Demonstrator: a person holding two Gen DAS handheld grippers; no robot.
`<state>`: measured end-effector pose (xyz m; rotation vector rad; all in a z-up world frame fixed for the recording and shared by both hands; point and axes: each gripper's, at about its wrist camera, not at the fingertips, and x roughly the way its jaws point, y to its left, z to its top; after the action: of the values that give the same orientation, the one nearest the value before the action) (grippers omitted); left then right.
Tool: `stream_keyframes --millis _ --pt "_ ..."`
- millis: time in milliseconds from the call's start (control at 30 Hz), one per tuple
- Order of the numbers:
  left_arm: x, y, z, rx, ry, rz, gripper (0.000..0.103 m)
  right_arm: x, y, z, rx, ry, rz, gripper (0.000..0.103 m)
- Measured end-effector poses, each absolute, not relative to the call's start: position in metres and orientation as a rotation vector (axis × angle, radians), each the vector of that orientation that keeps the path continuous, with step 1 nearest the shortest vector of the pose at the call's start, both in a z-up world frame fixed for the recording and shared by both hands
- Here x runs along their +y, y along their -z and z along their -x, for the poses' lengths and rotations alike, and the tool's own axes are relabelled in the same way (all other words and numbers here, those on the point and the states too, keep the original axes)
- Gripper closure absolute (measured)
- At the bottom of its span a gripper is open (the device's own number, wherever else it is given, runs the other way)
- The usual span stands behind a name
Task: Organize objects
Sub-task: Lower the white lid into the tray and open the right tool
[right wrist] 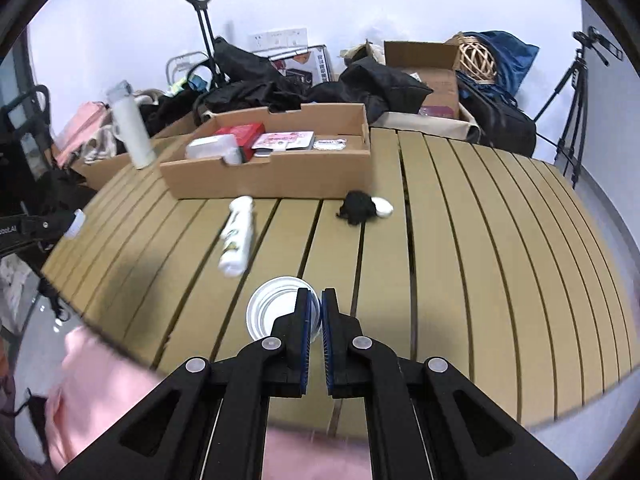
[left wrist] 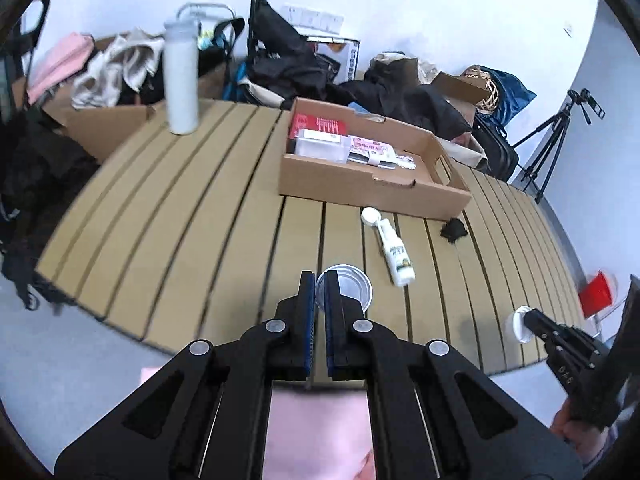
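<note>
Left view only: red cup (left wrist: 597, 293) beyond slatted table (left wrist: 200, 208). Right view only: white case (right wrist: 383, 207) touching black clump (right wrist: 357, 207).

Left gripper (left wrist: 320, 280) pinching clear cup (left wrist: 352, 286) rim; right gripper (right wrist: 316, 300) clamped on second clear cup (right wrist: 272, 312), spray bottle (right wrist: 237, 236) ahead, cardboard box (right wrist: 272, 176) beyond.

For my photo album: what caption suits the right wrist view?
Right gripper pinching a clear cup's rim above a slatted table, cardboard box beyond.

Makeshift recording room or storage corner: slatted table (right wrist: 480, 240) against a plain white wall, camera tripod (right wrist: 576, 92) at one side, heaped bags and clothing (left wrist: 288, 64), cardboard boxes (right wrist: 424, 64), luggage trolley (right wrist: 204, 28) behind.
</note>
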<state>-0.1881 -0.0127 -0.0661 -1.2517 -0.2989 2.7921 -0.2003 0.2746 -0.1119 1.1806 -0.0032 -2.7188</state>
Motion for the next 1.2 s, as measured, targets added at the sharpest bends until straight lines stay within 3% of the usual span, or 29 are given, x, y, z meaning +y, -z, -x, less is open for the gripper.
stream_keyframes --millis 367,500,667,833,1033,1133,1167,1200 --pt "-0.002 0.046 0.195 -0.267 -2.774 1.202 0.102 0.272 0.088 0.187 0.042 2.738 -1.104 0.097" --pt "0.005 0.028 0.256 -0.296 -2.714 1.195 0.102 0.267 0.069 0.231 0.094 2.741 -1.052 0.097" --pt "0.032 0.017 0.344 -0.266 -2.643 1.194 0.102 0.255 0.055 0.324 0.004 2.612 -1.071 0.097" --pt "0.053 0.058 0.437 -0.276 -2.561 1.345 0.102 0.237 0.084 0.433 -0.051 2.529 -1.219 0.097" --pt "0.08 0.13 0.503 -0.098 -2.5 1.54 0.101 0.221 0.141 0.517 -0.103 2.482 -1.407 0.097" --pt "0.083 0.142 0.508 -0.038 -2.486 1.576 0.097 0.213 0.168 0.537 -0.092 2.433 -1.494 0.097" --pt "0.081 0.141 0.507 -0.049 -2.486 1.569 0.089 0.212 0.173 0.539 -0.109 2.407 -1.503 0.096" --pt "0.077 0.138 0.505 -0.063 -2.495 1.551 0.075 0.212 0.175 0.539 -0.138 2.387 -1.499 0.096"
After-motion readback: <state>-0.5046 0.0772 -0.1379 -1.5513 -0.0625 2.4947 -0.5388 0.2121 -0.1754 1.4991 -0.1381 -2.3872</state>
